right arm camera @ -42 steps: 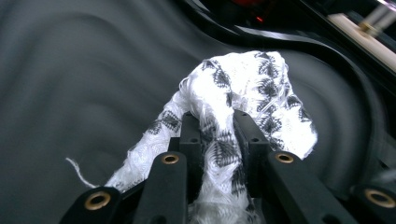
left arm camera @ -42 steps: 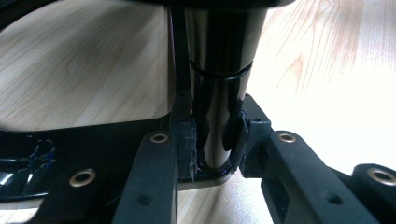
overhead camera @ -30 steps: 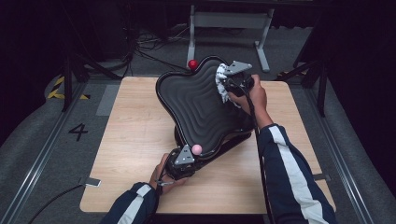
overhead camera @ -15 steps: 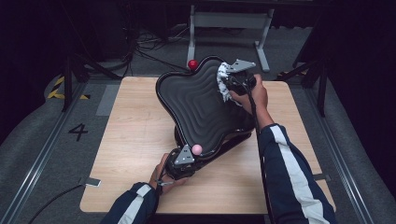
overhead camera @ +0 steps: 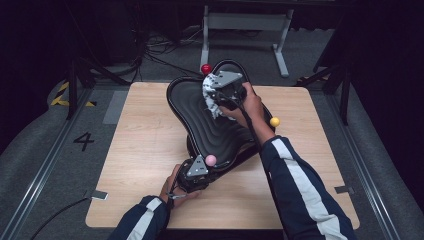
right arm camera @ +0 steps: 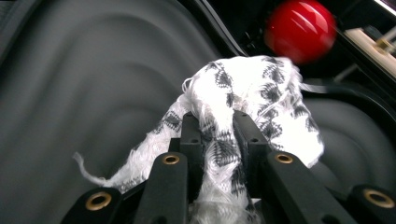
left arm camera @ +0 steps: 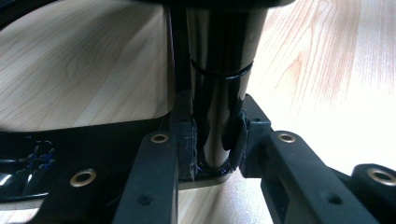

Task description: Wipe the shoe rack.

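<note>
Cloth [right arm camera: 252, 102] in right gripper [overhead camera: 220, 102] fingers, now further left on seat [overhead camera: 200, 115]; left gripper [left arm camera: 212, 154] apparently clamped on post [left arm camera: 219, 93].

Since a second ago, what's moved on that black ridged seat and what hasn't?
The right gripper, shut on the white black-patterned cloth, has slid along the black ridged seat toward its far end near the red ball. The left gripper stays clamped on the seat's glossy black post; the seat has not shifted.

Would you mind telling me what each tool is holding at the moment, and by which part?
The right tool grips a bunched white patterned cloth by its middle. The left tool clamps the black post under the black seat, near its base.
</note>
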The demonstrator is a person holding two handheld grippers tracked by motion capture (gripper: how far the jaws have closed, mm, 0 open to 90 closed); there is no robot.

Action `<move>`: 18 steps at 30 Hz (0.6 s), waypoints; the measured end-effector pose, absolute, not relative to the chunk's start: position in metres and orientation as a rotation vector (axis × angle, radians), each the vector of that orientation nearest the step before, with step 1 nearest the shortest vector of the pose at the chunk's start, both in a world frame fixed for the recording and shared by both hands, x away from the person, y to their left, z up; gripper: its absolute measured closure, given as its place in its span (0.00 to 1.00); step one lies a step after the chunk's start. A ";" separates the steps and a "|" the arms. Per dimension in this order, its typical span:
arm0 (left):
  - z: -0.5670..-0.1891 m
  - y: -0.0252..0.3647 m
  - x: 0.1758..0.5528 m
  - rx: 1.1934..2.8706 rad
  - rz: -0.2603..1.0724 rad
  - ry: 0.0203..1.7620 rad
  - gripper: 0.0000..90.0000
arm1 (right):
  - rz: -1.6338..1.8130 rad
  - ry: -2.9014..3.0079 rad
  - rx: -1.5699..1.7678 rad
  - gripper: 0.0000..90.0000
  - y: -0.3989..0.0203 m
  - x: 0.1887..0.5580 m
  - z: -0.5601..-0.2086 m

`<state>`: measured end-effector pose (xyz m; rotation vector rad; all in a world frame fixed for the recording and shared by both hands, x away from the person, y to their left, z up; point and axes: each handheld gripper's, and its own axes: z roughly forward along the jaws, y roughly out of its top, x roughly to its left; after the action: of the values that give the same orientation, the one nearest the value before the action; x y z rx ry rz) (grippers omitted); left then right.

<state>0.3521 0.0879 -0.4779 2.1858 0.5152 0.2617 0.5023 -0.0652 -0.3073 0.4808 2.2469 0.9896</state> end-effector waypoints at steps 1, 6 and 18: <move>-0.478 0.088 0.352 2.186 0.262 0.515 0.81 | 0.997 2.255 0.466 0.85 -0.060 0.500 -0.307; -0.478 0.087 0.352 2.185 0.270 0.518 0.81 | 1.027 2.268 0.410 0.85 -0.037 0.493 -0.305; -0.478 0.087 0.351 2.188 0.265 0.523 0.81 | 1.076 2.308 0.279 0.85 0.005 0.484 -0.299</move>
<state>0.3512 0.0874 -0.4777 2.1884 0.5231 0.2651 0.4838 0.0052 -0.2994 0.2791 2.3081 1.0763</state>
